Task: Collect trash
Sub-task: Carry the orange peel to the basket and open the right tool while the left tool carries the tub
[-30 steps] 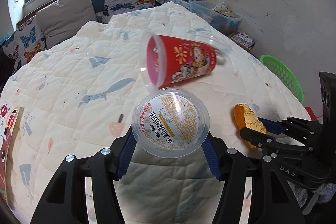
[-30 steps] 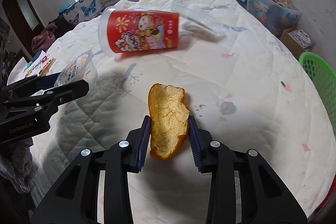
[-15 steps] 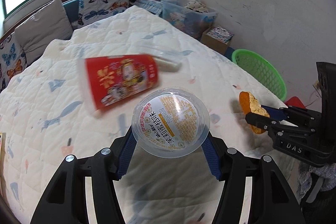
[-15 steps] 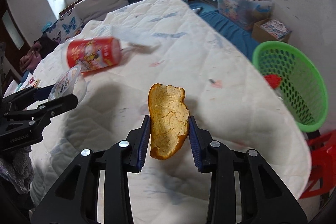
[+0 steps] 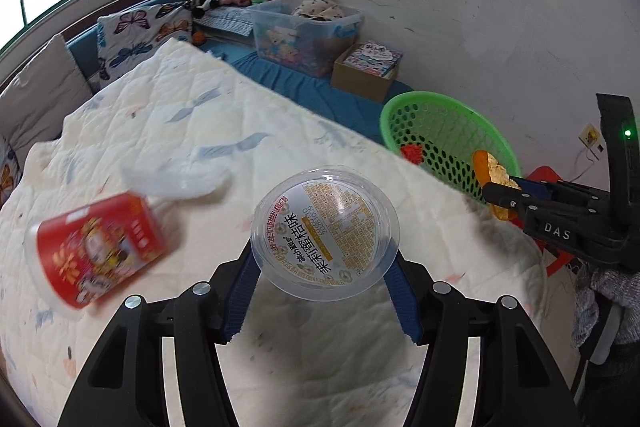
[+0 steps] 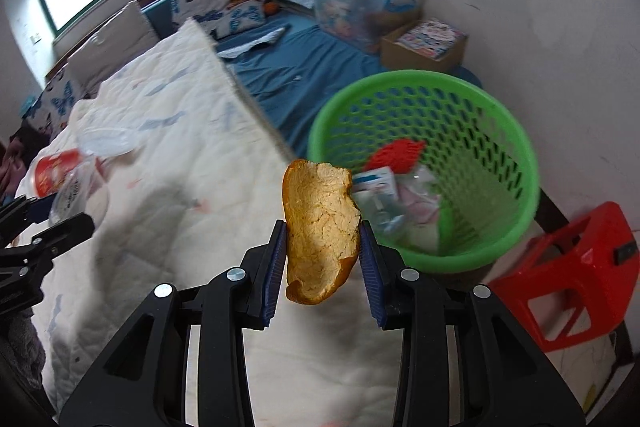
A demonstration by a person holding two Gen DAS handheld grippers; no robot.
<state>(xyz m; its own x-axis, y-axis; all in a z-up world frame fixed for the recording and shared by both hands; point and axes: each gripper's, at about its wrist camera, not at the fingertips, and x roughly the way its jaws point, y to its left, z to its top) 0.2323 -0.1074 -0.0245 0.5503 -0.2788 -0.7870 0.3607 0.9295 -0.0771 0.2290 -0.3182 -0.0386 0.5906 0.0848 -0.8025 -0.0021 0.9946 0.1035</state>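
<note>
Right gripper (image 6: 322, 257) fingers clenched on orange peel (image 6: 320, 233), upright between pads. Left gripper (image 5: 324, 273) fingers clamped around clear plastic cup (image 5: 325, 233), sides pinched.

left gripper (image 5: 325, 263) clamps a clear plastic cup (image 5: 325, 233); right gripper (image 6: 322, 261), nearer the green basket (image 6: 520, 163), pinches an orange peel (image 6: 320, 231).

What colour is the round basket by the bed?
The round plastic mesh basket is bright green, clearest in the right wrist view.

Quilted bed (image 5: 168, 131), red cup (image 5: 96, 247) on side, clear plastic wrapper (image 5: 176, 179)
</note>
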